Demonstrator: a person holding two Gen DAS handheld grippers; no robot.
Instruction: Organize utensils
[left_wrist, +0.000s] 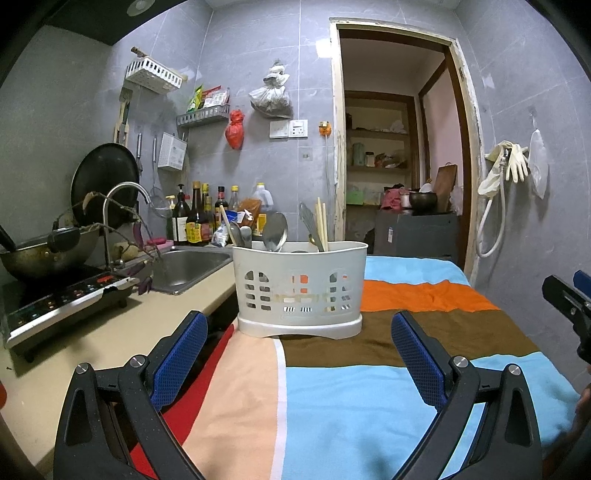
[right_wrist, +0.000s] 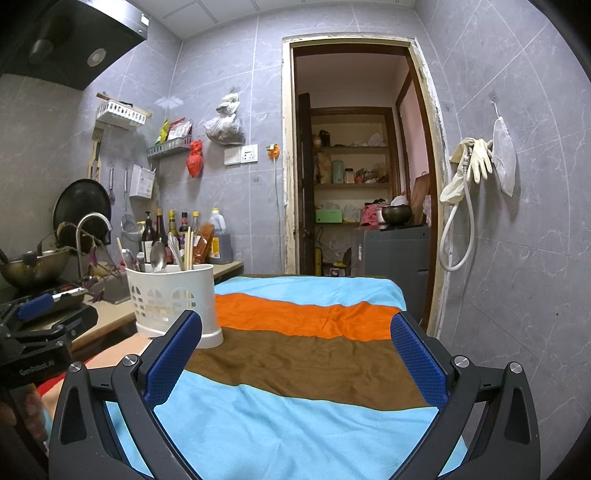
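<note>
Only left wrist view, sink (left_wrist: 188, 267), spoon (left_wrist: 275, 232)

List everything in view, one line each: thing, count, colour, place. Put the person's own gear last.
perforated plastic utensil caddy: one, white, on the cloth's near-left part beside the counter
metal spoons and wooden chopsticks: several, silver and tan, standing in the caddy
striped cloth: one, blue, orange, brown, peach, red, spread over the work surface
steel sink: one, grey, set in the counter at left
curved tap: one, chrome, by the sink
wok: one, dark metal, on the induction hob
sauce bottles: several, dark, against the wall
rubber gloves: cream, hung right of the doorway
left hand-held gripper: black, blue pads, open
right hand-held gripper: black, blue pads, open
</note>
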